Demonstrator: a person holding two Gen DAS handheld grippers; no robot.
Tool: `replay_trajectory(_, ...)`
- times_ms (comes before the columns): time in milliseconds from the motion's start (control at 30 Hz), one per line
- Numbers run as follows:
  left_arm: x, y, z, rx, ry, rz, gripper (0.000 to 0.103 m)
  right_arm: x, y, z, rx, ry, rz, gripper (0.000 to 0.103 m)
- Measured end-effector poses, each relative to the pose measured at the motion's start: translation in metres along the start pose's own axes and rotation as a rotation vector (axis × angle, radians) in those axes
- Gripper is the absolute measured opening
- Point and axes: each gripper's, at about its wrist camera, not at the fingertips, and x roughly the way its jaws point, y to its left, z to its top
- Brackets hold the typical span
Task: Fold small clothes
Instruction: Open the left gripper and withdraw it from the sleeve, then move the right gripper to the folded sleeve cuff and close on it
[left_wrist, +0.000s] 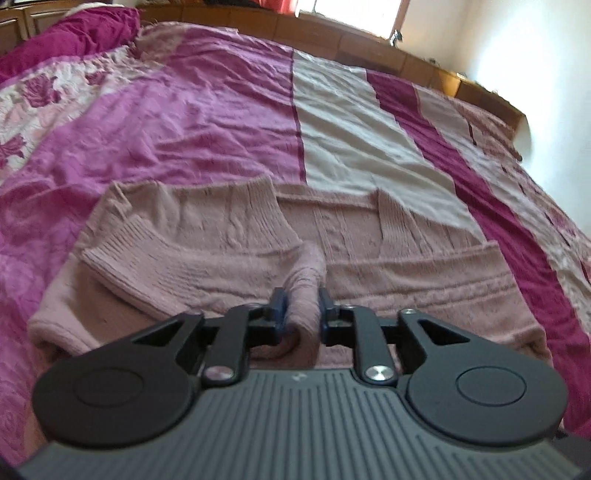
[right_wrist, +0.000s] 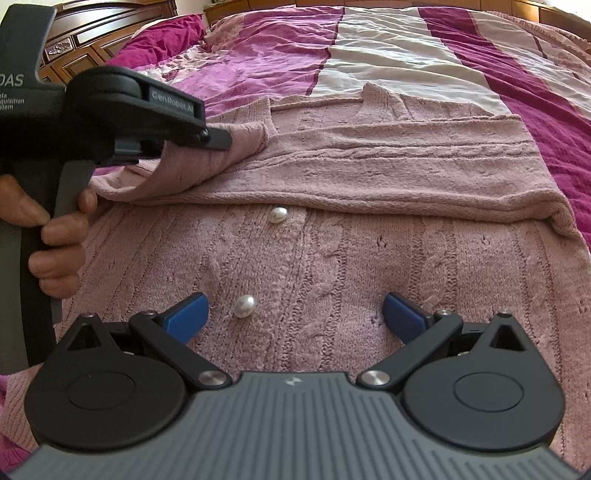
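Black linkage grippers (right_wrist: 293, 314) with blue pads (right_wrist: 188, 315), silver screws (right_wrist: 212, 377), ribbed grey bodies.

Fuzzy matt cable-knit cardigan (right_wrist: 369, 258), glossy pearl buttons (right_wrist: 244, 306), crinkled cloth bedspread (left_wrist: 221, 110), polished carved wood headboard (right_wrist: 92, 33).

Both wrist views look down, close over the pink cardigan (left_wrist: 369, 236); right view catches the left tool (right_wrist: 218, 138).

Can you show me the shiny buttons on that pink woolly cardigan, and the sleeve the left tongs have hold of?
Near pearl-white round button (right_wrist: 244, 306): right wrist view, its dome.
Far pearl-white round button (right_wrist: 277, 214): right wrist view, its dome.
Pink knitted sleeve (left_wrist: 301, 295): left wrist view, the fold between the tongs.
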Motion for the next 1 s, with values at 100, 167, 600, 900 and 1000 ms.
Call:
replay_trajectory(100, 0.000, -0.002, -0.003, 0.006, 0.025, 0.012, 0.048, 0.000, 0.000, 0.000, 0.000, 0.000, 0.000, 0.103)
replay_trajectory(167, 0.000, -0.003, -0.003, 0.011, 0.035, 0.020, 0.056, 0.000, 0.000, 0.000, 0.001, 0.000, 0.002, 0.103)
replay_trajectory(600, -0.025, -0.002, 0.001, 0.007, 0.122, 0.058, 0.058, -0.001, -0.002, 0.000, 0.008, -0.004, 0.011, 0.103)
replay_trajectory(900, -0.055, 0.005, 0.002, 0.046, 0.109, 0.142, 0.058, -0.003, -0.003, -0.001, 0.017, -0.009, 0.021, 0.103)
replay_trajectory(1000, -0.062, 0.011, 0.001, 0.044, 0.106, 0.170, 0.058, -0.003, -0.003, -0.002, 0.009, -0.012, 0.024, 0.103)
